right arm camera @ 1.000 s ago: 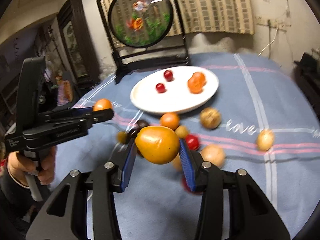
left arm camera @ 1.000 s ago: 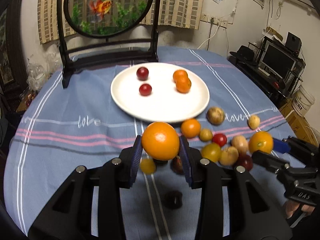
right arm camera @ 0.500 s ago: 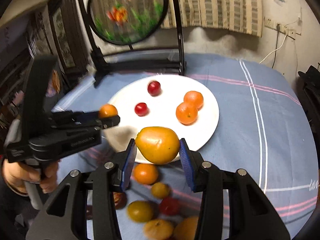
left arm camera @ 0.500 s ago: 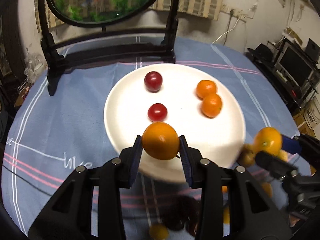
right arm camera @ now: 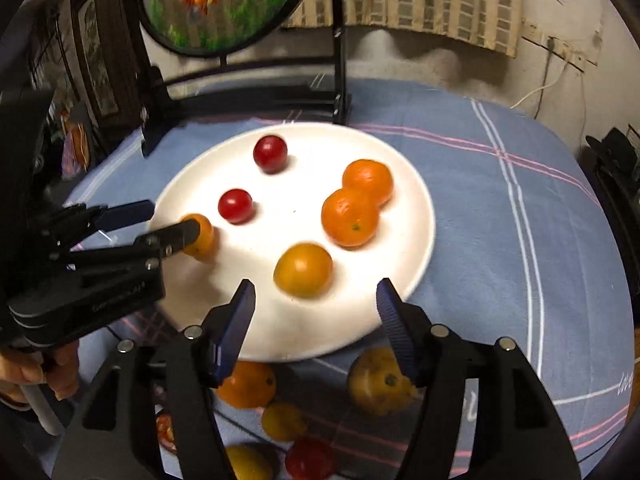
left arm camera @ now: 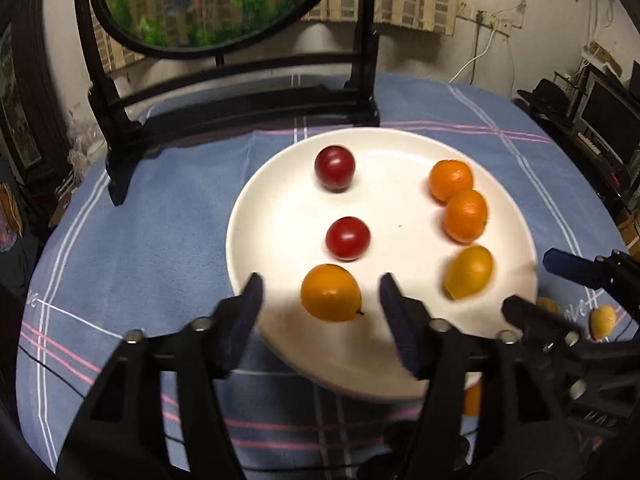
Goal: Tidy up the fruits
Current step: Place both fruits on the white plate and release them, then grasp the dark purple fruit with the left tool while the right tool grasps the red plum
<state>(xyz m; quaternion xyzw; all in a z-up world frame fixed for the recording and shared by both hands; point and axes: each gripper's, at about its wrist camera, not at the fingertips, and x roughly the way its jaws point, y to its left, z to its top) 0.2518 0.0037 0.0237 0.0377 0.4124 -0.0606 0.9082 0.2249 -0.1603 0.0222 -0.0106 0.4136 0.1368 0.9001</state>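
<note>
Resting on plate (left arm camera: 256,216): 6 fruits; grippers parted

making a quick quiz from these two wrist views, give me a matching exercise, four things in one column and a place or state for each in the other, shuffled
Things:
1. left gripper
2. two oranges
3. two red tomatoes
4. white plate

Places or states:
A. touching each other, on the plate's right half
B. apart from each other, on the plate's left half
C. jaws have just been opening, an orange-yellow fruit loose between them
D. on the blue striped tablecloth

Pairs: 1-C, 2-A, 3-B, 4-D
</note>
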